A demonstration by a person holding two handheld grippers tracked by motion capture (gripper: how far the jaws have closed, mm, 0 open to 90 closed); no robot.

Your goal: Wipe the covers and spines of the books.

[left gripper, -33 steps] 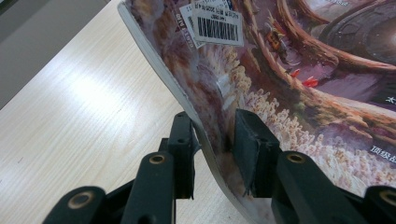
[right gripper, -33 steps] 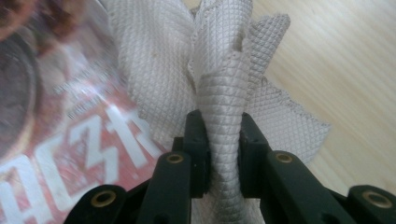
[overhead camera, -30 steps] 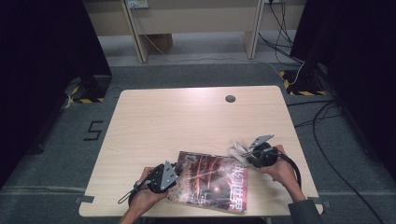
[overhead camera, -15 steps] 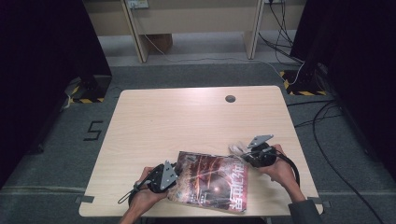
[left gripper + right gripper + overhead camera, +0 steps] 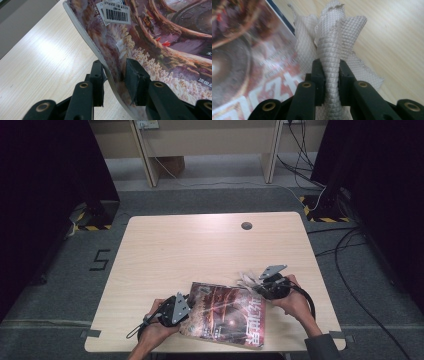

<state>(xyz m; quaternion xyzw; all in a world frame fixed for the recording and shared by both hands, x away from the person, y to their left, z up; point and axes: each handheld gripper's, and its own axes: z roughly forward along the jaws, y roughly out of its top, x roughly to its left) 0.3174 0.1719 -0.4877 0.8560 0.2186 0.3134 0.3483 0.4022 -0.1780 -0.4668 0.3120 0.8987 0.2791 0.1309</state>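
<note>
Glossy dark-red magazine (image 5: 227, 312) lies at the worktop's (image 5: 200, 250) near edge; my left claw (image 5: 113, 78) pinches its left edge, and my right claw (image 5: 331, 72) grips a white waffle-textured cloth (image 5: 337, 50) at its right corner, ready for wiping leftward.

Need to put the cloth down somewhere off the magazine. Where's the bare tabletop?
The table is bare across its far half, from the magazine back to the small round hole, and along the left side. The near edge is crowded: left gripper clamps the magazine, right gripper pinches the cloth.
</note>
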